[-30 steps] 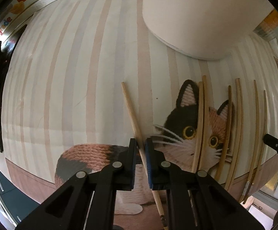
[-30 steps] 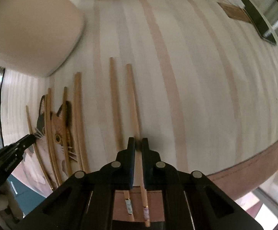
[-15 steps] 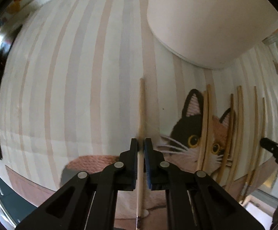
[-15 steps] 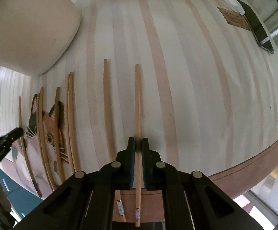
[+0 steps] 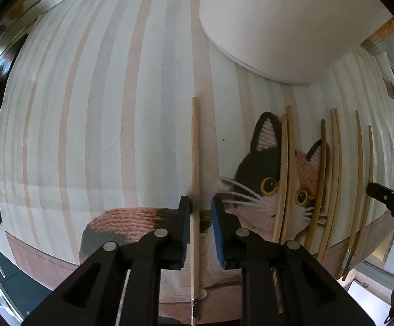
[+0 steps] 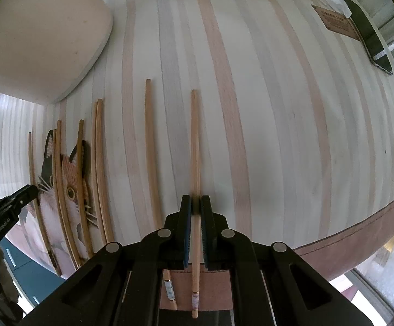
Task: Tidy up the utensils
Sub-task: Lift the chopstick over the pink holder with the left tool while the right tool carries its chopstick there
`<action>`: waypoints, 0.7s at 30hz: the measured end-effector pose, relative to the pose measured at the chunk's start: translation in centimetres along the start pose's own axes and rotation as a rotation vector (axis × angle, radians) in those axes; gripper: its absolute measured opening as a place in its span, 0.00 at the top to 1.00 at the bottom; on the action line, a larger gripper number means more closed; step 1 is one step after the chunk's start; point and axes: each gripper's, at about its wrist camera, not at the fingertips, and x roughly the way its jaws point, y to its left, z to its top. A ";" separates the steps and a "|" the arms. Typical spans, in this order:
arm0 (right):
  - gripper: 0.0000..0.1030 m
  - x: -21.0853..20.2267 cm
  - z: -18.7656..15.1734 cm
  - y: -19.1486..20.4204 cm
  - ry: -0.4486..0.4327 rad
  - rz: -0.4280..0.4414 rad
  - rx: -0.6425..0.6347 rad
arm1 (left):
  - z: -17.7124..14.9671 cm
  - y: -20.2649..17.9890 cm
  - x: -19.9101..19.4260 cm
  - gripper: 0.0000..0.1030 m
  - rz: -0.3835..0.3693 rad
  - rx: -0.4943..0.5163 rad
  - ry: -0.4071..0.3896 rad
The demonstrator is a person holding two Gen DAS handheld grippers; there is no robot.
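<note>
Wooden chopsticks lay in a row on a striped mat [image 6: 264, 108] with a cat picture [image 5: 267, 179] on it. The left gripper [image 5: 201, 212] had just been opening its jaws. One chopstick [image 5: 195, 163] lay flat between them, close to the left pad, with a clear gap on the right side. Its lower end ran past the gripper body, so only part of it showed. The right gripper [image 6: 196, 209] was pressed together, pinching another chopstick [image 6: 195, 146] that pointed away along the stripes. More chopsticks [image 6: 99, 168] lay across the cat's face and hid parts of it. A pale rounded thing [image 6: 39, 32] sat on the mat, cut off by the edge. A dark flat thing [image 6: 371, 35] near the far corner was hard to make out.
</note>
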 end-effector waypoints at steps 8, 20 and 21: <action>0.93 0.8 0.7 1.0 -0.005 -0.036 -0.017 | -0.4 -2.3 1.1 0.81 0.022 0.005 -0.002; 0.94 1.3 -1.1 4.1 -0.074 -0.062 0.019 | -0.9 -2.4 -3.1 0.96 0.106 -0.045 -0.170; 0.94 0.7 -1.3 3.9 -0.096 -0.054 0.030 | -0.9 -2.4 -3.9 0.96 0.111 -0.048 -0.190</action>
